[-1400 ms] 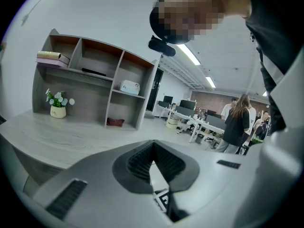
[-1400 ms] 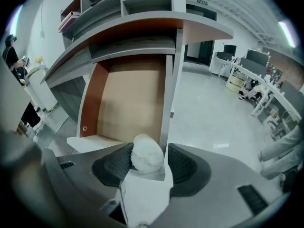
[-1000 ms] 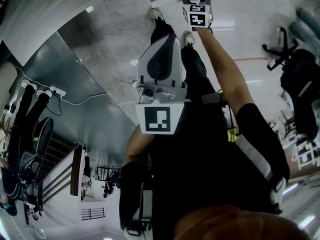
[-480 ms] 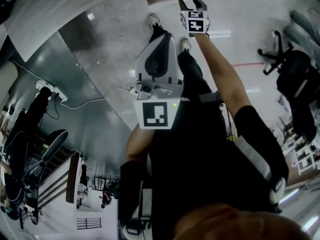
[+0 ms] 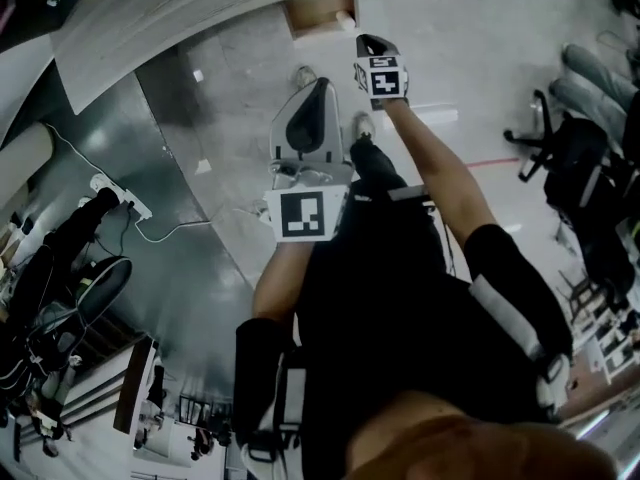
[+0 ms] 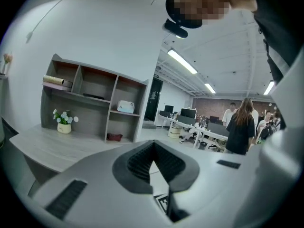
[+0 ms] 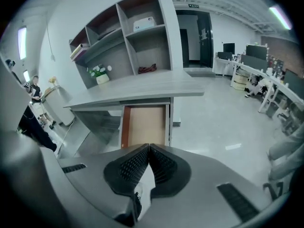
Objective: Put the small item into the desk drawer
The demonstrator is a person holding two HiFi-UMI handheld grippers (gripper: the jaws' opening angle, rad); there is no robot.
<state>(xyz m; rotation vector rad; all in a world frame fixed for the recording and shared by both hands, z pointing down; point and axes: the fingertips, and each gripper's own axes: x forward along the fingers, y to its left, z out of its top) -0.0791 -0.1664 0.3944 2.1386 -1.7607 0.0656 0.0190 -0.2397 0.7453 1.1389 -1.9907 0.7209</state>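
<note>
The wooden desk drawer (image 5: 318,13) stands pulled out under the grey desk (image 5: 200,8). A small pale thing (image 5: 345,20) lies at its near right corner; I cannot tell what it is. My right gripper (image 5: 368,40) hangs just right of that corner, with its marker cube behind it. In the right gripper view the drawer (image 7: 145,122) lies straight ahead, its bare bottom showing. The right gripper (image 7: 148,147) is shut with nothing between its jaws. My left gripper (image 5: 318,84) is held near my body, shut and empty. In its own view the left gripper (image 6: 153,148) points up at the room.
A shelf unit (image 7: 123,37) with a flower pot (image 7: 100,77) stands on the desk. A power strip with cable (image 5: 120,196) lies on the floor at left. Office chairs (image 5: 560,138) are at right. People (image 6: 242,127) stand far back by other desks.
The head view has tilted, so the drawer and desk now show more fully. The right gripper sits a little further back from the drawer. The left gripper stays close to my body.
</note>
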